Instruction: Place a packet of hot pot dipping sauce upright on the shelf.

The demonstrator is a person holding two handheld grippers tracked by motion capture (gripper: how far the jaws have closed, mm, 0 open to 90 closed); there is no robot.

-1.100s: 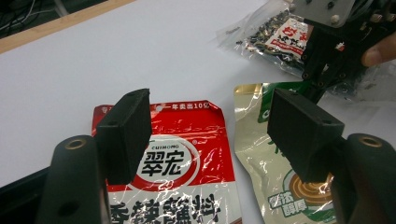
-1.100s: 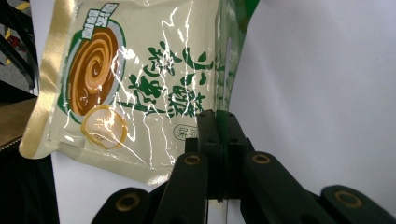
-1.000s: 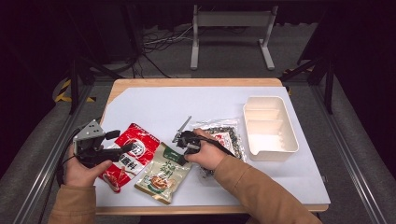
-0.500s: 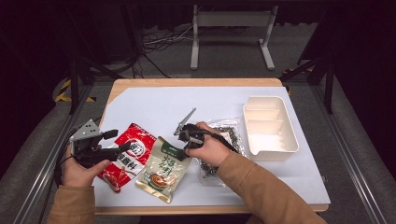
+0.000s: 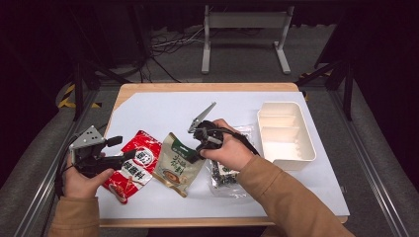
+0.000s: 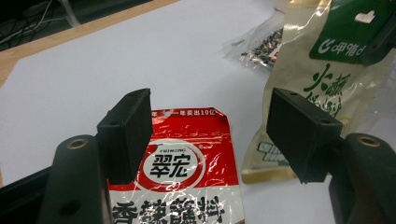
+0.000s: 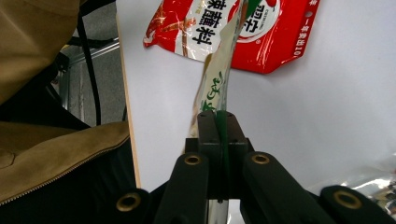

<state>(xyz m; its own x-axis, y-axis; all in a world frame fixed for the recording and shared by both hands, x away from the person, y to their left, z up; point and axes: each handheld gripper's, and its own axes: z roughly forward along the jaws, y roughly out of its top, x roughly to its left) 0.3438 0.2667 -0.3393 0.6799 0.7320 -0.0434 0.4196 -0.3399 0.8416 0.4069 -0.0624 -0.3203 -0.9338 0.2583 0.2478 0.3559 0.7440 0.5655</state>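
A: Right, high view first: how far along?

B: Early, I'd say. Right gripper [image 5: 198, 148] is clamped on the green top edge of the beige-green pouch [image 5: 175, 165], lifting that end; bottom end looks to touch the white worktop [image 5: 163, 111] near its front edge. White tray [image 5: 285, 132] at the right edge looks empty, so probably all 3 packs are left to go. Red pouch [image 5: 132, 165] lies flat near the front-left corner, clear packet [image 5: 225, 173] under the right forearm.

A: Left gripper view?

B: Left gripper [image 6: 210, 133] released, jaws wide, nothing between, hovering above the red pouch [image 6: 187, 172]. Beige-green pouch [image 6: 322, 88] tilts up beside it.

A: Right gripper view?

B: Right gripper [image 7: 219, 126] pinches the beige-green pouch [image 7: 215, 79] edge-on. Long axis runs from the jaws, green top at the grip, toward the red pouch [image 7: 261, 37].
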